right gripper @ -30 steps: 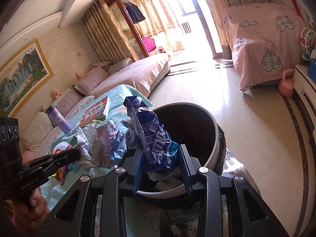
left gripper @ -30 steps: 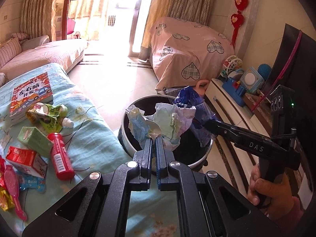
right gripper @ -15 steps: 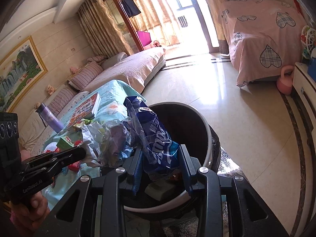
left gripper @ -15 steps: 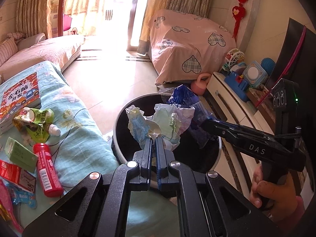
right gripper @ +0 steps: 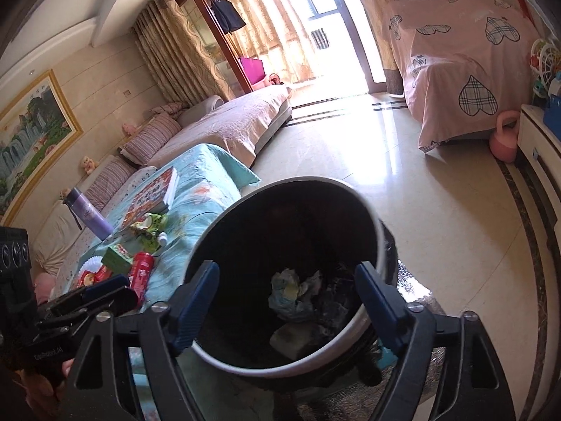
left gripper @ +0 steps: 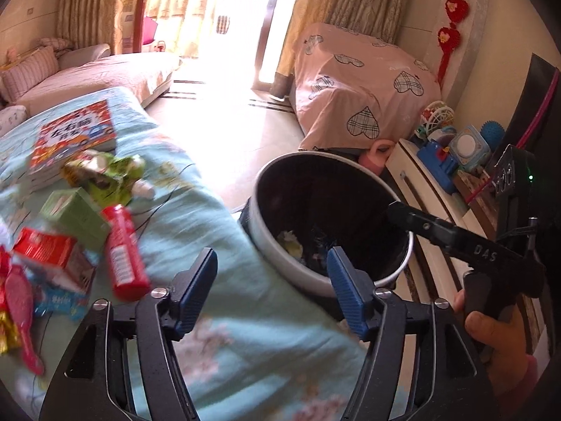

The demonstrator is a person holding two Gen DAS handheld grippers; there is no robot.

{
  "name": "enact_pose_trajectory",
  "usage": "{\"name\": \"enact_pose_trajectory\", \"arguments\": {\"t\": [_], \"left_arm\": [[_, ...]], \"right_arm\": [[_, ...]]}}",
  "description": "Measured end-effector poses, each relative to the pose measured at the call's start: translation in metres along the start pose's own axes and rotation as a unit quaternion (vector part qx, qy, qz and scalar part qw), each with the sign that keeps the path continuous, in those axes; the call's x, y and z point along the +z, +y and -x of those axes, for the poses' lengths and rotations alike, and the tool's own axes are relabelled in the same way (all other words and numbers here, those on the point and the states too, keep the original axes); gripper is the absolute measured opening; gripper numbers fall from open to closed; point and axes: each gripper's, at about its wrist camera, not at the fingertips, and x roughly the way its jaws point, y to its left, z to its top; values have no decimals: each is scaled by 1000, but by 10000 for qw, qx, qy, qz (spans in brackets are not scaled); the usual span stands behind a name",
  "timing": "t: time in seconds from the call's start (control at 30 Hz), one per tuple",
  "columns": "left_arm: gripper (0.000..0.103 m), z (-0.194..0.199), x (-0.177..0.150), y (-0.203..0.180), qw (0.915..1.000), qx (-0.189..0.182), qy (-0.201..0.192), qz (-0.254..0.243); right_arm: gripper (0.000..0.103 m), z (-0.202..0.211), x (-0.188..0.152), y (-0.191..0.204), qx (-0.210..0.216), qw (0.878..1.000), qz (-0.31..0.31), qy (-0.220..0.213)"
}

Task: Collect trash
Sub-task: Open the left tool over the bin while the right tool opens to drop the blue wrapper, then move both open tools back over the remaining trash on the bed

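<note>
The black trash bin with a pale rim [right gripper: 368,210] stands on the floor beside the table. In it lie a crumpled paper wad [right gripper: 294,291] and a dark blue wrapper [right gripper: 336,301]. My right gripper [right gripper: 286,268] hangs over the bin's near rim, its jaws opening with nothing between them. My left gripper [left gripper: 271,256] is over the table edge next to the bin [left gripper: 266,245], jaws opening and empty too. Part of the paper wad [left gripper: 291,242] shows inside the bin. The right gripper [left gripper: 396,210] reaches over the bin from the right.
On the blue tablecloth [left gripper: 217,217] lie a red tube [left gripper: 122,249], a green carton [left gripper: 73,215], a green pouch [left gripper: 108,175], a red box [left gripper: 45,256] and a book [left gripper: 73,133]. A purple bottle [right gripper: 87,217] stands further back. A cabinet with toys [left gripper: 431,189] is right of the bin.
Both grippers went from shut on trash to open. The paper wad and the blue wrapper dropped into the bin. The left gripper swung left toward the table.
</note>
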Motion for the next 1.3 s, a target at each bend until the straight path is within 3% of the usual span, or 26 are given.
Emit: {"name": "enact_pose_trajectory", "arguments": {"t": [0.1,0.63,0.83,1.3], "left_arm": [[79,11,-14,14,9998,146,5,135],[79,83,-86,99,9917,848,-157,952],[79,105,-103,123,9860,1164,-284,1163],[79,126,-118,172,9731,1399,-364,1795]], "right_arm": [[100,2,-10,17,150,9999,30,1],[100,-10,-66,122,823,9934,622,503],[100,-21,-77,152,937,9900,862,612],[100,-49,-85,187,1027,9860,1019,829]]}}
